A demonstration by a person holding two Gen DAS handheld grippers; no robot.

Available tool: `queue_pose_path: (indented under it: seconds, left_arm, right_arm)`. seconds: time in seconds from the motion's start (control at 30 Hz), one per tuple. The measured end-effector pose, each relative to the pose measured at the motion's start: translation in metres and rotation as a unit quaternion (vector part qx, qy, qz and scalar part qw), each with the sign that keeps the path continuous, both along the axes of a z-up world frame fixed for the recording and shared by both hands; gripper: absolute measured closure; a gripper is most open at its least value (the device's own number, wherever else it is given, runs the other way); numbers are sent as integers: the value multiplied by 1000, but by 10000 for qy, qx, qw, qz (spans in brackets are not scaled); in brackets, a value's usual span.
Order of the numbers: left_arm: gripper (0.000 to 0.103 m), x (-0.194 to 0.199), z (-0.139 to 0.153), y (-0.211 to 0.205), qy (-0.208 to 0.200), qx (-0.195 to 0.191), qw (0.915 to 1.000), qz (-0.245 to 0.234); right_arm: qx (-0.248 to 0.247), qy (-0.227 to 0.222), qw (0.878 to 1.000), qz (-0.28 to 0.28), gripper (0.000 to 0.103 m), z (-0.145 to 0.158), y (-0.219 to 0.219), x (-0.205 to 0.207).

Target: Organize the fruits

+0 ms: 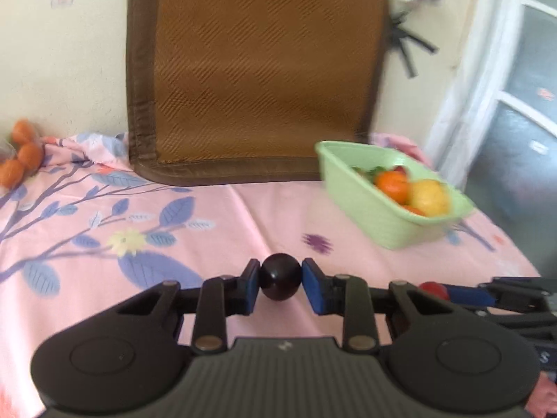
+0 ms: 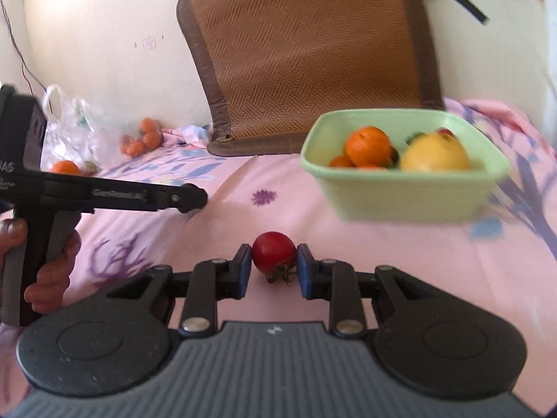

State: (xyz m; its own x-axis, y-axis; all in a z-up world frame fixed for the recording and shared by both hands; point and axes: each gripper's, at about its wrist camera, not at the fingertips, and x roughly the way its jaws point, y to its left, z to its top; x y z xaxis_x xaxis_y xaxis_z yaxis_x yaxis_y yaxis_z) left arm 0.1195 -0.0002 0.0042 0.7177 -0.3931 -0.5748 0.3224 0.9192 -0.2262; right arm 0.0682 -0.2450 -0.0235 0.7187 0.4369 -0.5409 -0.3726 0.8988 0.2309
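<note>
My left gripper [image 1: 280, 280] is shut on a dark purple plum [image 1: 280, 281], held just above the pink floral cloth. My right gripper [image 2: 273, 261] is shut on a small red tomato [image 2: 273, 251] with its green stem hanging down. The tomato also shows at the right of the left wrist view [image 1: 433, 289]. A light green basket [image 1: 365, 205] stands ahead to the right and holds oranges [image 1: 393, 183], a yellow fruit [image 1: 429, 196] and smaller fruit. In the right wrist view the basket [image 2: 403, 191] is ahead right, with an orange [image 2: 369, 145] and the yellow fruit [image 2: 435, 153].
A brown woven cushion [image 1: 257, 73] leans on the wall behind the basket. Loose oranges [image 1: 21, 156] lie at the far left by the wall, next to a clear plastic bag [image 2: 75, 125]. The left gripper's body and the hand holding it [image 2: 41, 271] fill the right view's left side.
</note>
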Motion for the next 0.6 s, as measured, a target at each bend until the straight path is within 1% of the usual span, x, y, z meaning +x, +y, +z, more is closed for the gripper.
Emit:
queue_pose_path:
  seconds: [0.13,0.2,0.27,0.4,0.47,0.6]
  left_arm:
    - [76,-70,7,-23,-121,-105,9991,-383]
    - [76,-101,4,-41,-183,-36,9981,-582]
    - [76,-127,-1,-58,-245,57,9969,-743]
    - [76,-157,-13,-85,-348,399,9947,-878]
    - [76,-169,-17,-94,-351,502,9937,-943]
    - [75,-183,-18,-105,-457,747,9923,-876]
  right_arm:
    - [161,-22,9998,-78,73,0,-12,-44]
    - [105,-103,9998,-99,73,-1,-15,-68]
    - [-55,-230,9996,-151,73,-3,-17,-91]
    - [-403,-421,9979,-267,73,-11,-23,-126]
    - [-601,-549,9961,-336,73,-15,-24,-137]
    - [-615,-651,9953,-379,72,-20,-28,-147]
